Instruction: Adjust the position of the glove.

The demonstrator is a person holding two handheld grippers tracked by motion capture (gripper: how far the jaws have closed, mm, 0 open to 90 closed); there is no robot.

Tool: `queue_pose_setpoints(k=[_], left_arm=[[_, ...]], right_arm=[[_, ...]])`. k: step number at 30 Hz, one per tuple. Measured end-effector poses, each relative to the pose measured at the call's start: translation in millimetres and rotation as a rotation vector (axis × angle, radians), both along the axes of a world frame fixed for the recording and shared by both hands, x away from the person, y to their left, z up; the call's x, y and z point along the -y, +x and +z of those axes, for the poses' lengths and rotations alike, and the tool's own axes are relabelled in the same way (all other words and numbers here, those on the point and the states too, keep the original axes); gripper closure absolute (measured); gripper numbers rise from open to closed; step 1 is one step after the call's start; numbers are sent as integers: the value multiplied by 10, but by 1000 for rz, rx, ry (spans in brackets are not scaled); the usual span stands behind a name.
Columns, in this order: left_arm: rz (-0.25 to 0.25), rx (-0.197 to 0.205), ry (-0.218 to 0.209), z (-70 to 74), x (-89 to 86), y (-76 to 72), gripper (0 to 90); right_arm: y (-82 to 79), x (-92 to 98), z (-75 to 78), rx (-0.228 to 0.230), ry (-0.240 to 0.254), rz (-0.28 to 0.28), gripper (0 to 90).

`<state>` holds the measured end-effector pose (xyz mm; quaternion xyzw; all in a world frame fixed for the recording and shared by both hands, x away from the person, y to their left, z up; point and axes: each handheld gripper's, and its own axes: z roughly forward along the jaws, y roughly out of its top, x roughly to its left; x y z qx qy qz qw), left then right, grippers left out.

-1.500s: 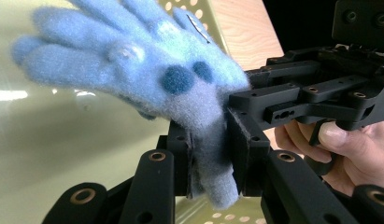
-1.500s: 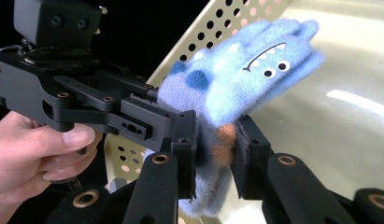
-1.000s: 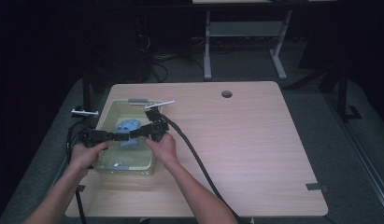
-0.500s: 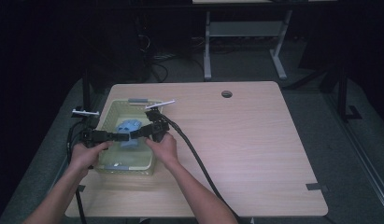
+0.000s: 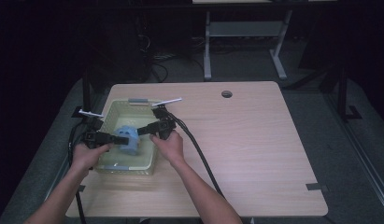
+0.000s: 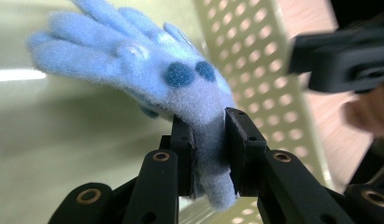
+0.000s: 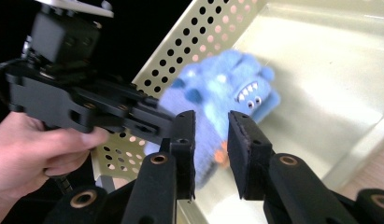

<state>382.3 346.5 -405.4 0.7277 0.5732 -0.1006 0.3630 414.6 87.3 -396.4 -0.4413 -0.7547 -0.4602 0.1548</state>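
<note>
blue plush glove (image 6: 147, 79) cuff pinched from sight between pads, right gripper (image 6: 341, 58) blurred

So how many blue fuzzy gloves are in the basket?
1. The blue glove is held up over the basket, its cuff pinched by the left gripper. The right gripper is close beside it. A second glove bunched with it may be hidden.

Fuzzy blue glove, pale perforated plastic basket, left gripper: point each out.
Fuzzy blue glove (image 6: 180, 88), left gripper view, on its palm by the dark spots.
Pale perforated plastic basket (image 5: 129, 168), high view, near rim.
Left gripper (image 6: 209, 140), left gripper view, between its fingertips.
</note>
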Motion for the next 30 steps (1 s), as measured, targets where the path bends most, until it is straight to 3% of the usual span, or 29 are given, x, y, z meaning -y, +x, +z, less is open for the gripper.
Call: queue_pose_setpoints(k=[7,11,16,20,25,30], left_arm=[[-35,-55,139,-33,130,63,706],[-28,-73,209,-66,172,69,627],[21,-60,205,-18,106,68,537],[52,-16,208,105,15,69,536],[36,17,225,162,45,72,655],[0,-22,282,68,139,129,689]], right_arm=[[-35,76,57,15,16,-1,720],[-54,117,94,19,30,3,718],[-94,154,147,24,37,5,716],[-109,196,160,33,41,3,716],[-120,244,174,33,47,-5,716],[-135,303,195,39,55,-11,716]])
